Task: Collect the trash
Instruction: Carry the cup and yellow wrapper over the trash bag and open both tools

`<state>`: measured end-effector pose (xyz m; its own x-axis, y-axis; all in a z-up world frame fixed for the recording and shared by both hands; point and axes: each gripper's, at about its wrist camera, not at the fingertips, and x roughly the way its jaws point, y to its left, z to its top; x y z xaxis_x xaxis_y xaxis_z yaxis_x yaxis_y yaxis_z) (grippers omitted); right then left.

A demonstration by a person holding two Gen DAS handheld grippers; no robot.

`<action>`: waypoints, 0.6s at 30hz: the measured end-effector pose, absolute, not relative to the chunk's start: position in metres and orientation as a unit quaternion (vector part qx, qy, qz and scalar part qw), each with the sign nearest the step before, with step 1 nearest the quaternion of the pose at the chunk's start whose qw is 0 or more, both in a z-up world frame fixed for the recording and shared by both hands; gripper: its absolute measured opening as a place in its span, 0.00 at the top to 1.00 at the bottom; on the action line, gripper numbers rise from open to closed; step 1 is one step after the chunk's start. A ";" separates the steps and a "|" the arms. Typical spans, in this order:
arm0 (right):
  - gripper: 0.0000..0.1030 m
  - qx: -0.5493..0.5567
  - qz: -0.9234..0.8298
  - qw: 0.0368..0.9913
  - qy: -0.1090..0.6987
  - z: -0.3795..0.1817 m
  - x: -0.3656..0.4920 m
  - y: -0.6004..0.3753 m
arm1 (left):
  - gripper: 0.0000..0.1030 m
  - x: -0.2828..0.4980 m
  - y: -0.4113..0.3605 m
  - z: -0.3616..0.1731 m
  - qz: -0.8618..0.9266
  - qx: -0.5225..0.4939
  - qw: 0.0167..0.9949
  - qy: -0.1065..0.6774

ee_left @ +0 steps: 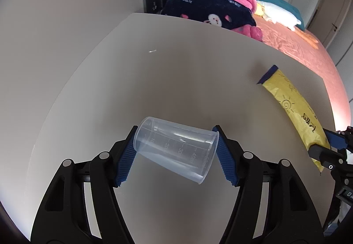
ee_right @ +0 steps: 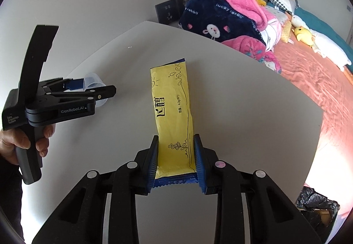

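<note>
My left gripper is shut on a clear plastic measuring cup, held sideways between the blue pads just above the grey table. My right gripper is shut on a yellow snack wrapper with blue serrated ends, gripping its near end; the wrapper stretches away over the table. The wrapper also shows at the right in the left wrist view, with the right gripper at its end. The left gripper and the cup show at the left in the right wrist view.
A bed with an orange sheet lies beyond the table's right edge, piled with a navy and pink blanket and plush toys. A black trash bag sits low right. A small white speck lies on the table.
</note>
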<state>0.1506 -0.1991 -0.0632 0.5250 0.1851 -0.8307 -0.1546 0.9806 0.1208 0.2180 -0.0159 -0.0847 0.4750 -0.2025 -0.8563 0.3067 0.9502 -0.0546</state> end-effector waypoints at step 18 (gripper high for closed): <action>0.69 0.036 0.105 0.890 0.443 -0.018 0.107 -0.227 | 0.37 0.165 -0.052 -0.044 -0.169 0.034 0.864 0.473</action>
<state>0.1067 -0.2270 -0.0180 0.5859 0.2180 -0.7805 -0.1541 0.9755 0.1568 0.1645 -0.0518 -0.0439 0.4945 -0.2601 -0.8294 0.3244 0.9404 -0.1015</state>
